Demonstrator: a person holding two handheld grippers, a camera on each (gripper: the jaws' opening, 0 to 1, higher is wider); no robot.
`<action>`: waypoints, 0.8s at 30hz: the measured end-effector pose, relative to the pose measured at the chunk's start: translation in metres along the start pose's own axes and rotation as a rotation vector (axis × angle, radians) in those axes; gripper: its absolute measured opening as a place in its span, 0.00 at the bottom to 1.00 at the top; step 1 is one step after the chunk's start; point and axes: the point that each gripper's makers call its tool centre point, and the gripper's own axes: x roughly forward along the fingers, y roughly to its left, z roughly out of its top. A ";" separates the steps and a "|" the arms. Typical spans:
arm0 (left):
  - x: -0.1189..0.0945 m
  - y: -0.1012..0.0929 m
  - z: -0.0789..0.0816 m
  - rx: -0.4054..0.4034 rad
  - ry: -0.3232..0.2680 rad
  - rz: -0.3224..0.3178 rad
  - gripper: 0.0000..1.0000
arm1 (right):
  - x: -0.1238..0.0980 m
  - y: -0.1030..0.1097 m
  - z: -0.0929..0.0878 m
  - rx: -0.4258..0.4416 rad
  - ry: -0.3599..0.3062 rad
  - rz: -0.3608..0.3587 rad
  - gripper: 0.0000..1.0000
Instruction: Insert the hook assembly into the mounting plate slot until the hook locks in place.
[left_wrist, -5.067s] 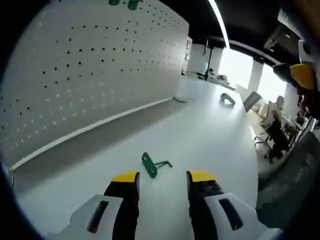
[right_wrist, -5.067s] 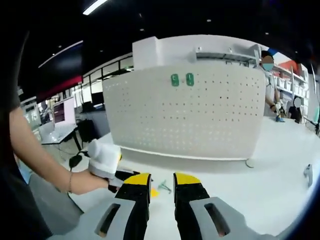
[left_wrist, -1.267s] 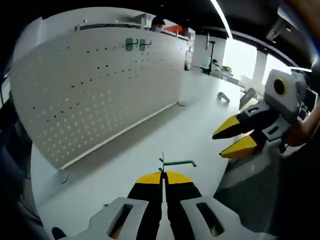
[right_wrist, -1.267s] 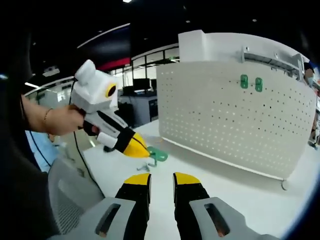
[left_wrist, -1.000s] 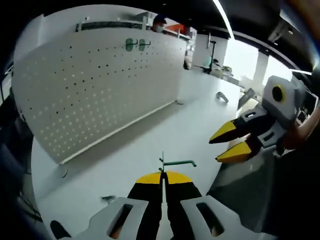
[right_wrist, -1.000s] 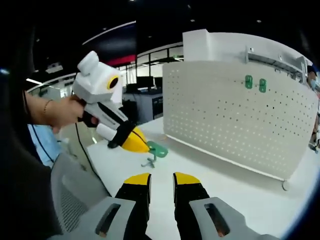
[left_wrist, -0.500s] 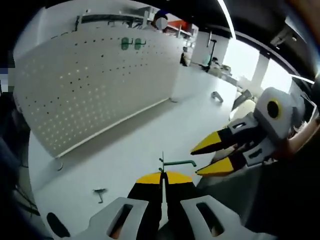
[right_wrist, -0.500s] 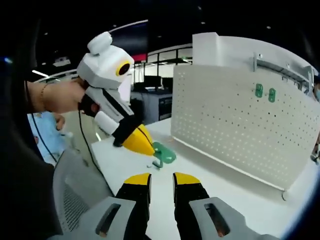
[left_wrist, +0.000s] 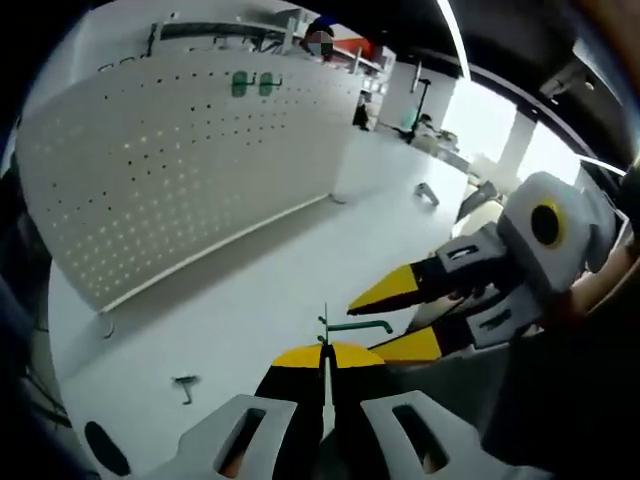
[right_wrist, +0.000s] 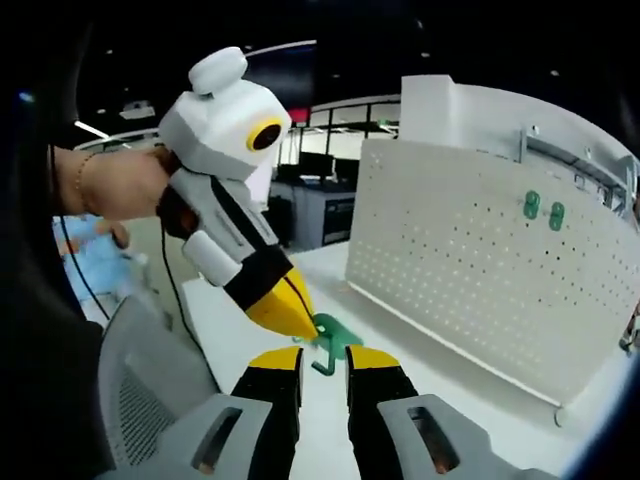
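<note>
Left gripper view: the green hook assembly is sitting clamped between the closed jaws of the left gripper, its wire arm lying crosswise and pointing toward the right gripper. The right gripper is approaching with jaws parted, straddling the arm's free end. In the right gripper view the hook assembly is hanging just ahead of the open right gripper. The white pegboard carrying two green hooks is standing well apart across the table. A small metal part is lying on the table

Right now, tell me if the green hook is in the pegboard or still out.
Out. The left gripper holds the green hook shut between its fingers, in the air above the white table, apart from the pegboard.
</note>
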 end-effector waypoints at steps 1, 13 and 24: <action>0.000 0.000 -0.001 -0.002 0.005 -0.002 0.01 | 0.001 0.000 0.001 -0.006 0.000 0.000 0.15; -0.002 -0.006 0.001 -0.017 0.034 -0.032 0.01 | 0.005 0.002 -0.001 -0.120 0.026 0.003 0.11; -0.003 -0.011 -0.004 -0.160 0.079 -0.104 0.01 | 0.004 0.004 -0.003 -0.288 0.051 -0.016 0.02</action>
